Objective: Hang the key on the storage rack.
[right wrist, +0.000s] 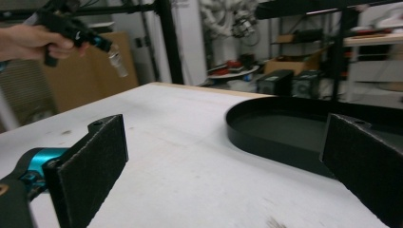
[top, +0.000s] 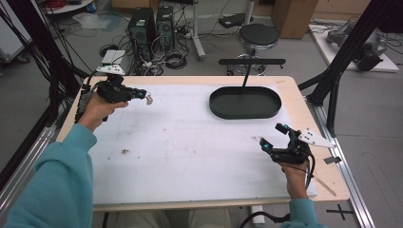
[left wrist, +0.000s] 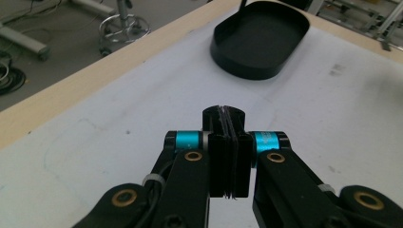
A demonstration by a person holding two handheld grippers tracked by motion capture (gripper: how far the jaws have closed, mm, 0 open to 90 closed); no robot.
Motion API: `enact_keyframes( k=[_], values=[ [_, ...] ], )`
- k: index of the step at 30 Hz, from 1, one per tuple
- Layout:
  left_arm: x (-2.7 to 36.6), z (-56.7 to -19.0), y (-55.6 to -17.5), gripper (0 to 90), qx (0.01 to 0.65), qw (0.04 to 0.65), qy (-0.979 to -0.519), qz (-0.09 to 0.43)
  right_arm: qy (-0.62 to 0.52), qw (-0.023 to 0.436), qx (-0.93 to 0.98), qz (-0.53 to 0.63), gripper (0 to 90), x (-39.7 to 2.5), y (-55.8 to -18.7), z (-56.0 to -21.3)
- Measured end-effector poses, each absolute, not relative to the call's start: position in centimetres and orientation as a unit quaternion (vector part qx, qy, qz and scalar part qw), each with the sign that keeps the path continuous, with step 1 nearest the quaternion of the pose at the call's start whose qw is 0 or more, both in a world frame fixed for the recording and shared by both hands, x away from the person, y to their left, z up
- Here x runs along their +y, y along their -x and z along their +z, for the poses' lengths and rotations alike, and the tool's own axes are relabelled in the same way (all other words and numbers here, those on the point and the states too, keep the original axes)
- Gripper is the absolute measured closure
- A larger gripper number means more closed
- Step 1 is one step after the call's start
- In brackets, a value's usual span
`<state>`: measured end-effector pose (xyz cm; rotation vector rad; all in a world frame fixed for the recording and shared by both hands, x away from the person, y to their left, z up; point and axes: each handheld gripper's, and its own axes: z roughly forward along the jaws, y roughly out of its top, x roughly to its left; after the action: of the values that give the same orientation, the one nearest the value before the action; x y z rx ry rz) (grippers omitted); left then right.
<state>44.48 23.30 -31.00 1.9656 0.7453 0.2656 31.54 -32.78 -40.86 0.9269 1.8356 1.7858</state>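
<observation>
Holding a small clear piece (top: 149, 99) pinched in its closed jaws, well left of the black tray (top: 244, 102) and above the table, the left gripper (top: 142, 93) seems bound there, while the right gripper (top: 273, 137) waits near the tray, jaws wide apart.

The high view sits above the person's edge of the tabletop (top: 190, 142) and looks forward and down, far enough back to take in the whole white surface, the floor beyond and both forearms.

The left gripper view rides low over the tabletop's near-left part, close behind its own left tongs (left wrist: 226, 111), facing across the surface toward the black tray (left wrist: 259, 42).

The right gripper view hugs the surface even closer from the right side, looking between the right tongs (right wrist: 228, 156) toward the far frame and shelves.

All three share the black tray (top: 244, 102) (right wrist: 280, 128); the right gripper view also catches the left tongs (right wrist: 108, 47), seen from above as well (top: 142, 93).
</observation>
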Motion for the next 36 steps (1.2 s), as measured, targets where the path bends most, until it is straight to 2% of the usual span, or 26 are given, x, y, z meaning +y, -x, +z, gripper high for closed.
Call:
enact_keyframes(
  k=[7, 17, 26, 28, 33, 36],
  values=[
    [22.1, -29.5, -42.2, 88.5, 0.259, 0.522, -0.807, 0.097, -0.266, 0.143, 0.705, 0.642, 1.2, -30.0, -33.6, -36.9],
    [20.4, -28.1, -39.4, 88.5, 0.196, 0.576, -0.790, 0.075, -0.179, 0.113, 0.742, 0.636, 1.2, -25.8, -36.0, -32.3],
    [17.7, -27.8, -37.1, 88.5, 0.148, 0.603, -0.782, 0.053, -0.119, 0.064, 0.763, 0.632, 2.1, -21.9, -37.6, -29.5],
    [17.3, -27.9, -36.6, 88.4, 0.139, 0.608, -0.780, 0.047, -0.102, 0.053, 0.766, 0.632, 5.5, -21.1, -37.8, -29.1],
    [16.3, -28.1, -35.9, 88.4, 0.122, 0.615, -0.778, 0.035, -0.067, 0.032, 0.778, 0.623, 6.4, -18.9, -38.1, -28.4],
    [15.9, -28.0, -35.5, 88.4, 0.116, 0.623, -0.773, 0.033, -0.047, 0.018, 0.787, 0.614, 14.1, -17.8, -38.2, -28.2]
  ],
)
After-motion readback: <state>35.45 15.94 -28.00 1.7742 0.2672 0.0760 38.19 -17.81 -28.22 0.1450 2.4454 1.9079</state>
